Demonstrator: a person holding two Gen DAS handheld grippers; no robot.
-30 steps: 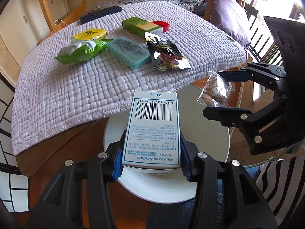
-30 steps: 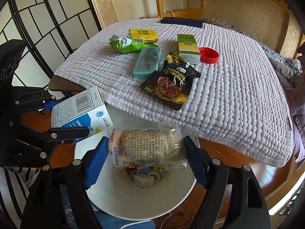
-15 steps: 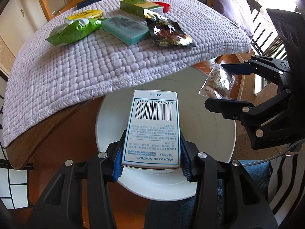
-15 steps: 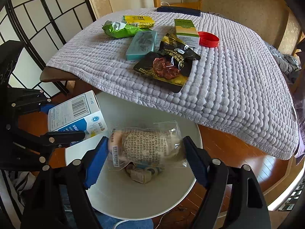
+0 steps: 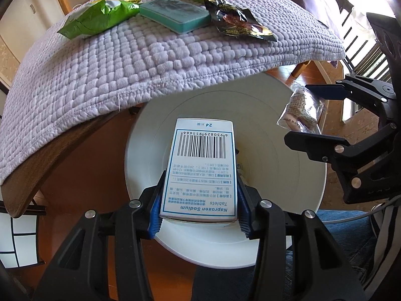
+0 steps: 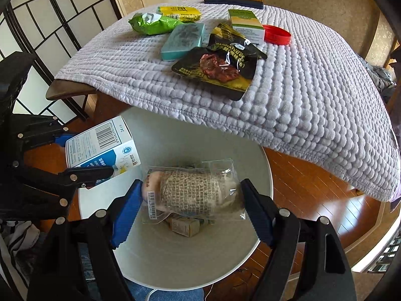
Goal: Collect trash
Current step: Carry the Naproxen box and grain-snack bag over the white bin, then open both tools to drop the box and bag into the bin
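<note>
Pinching a white pill box (image 5: 200, 170) by its long sides, the left gripper (image 5: 199, 215) hangs over the white bin (image 5: 288, 175); the right gripper (image 6: 193, 205) clamps a clear wrapped packet (image 6: 193, 193) above the same bin, small cartons (image 6: 185, 225) lying inside; other litter remains on the quilted table (image 6: 300, 95).

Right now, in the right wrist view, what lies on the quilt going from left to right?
Green bag → yellow packet → teal box → black snack pouch → green-and-white carton → red lid.
</note>
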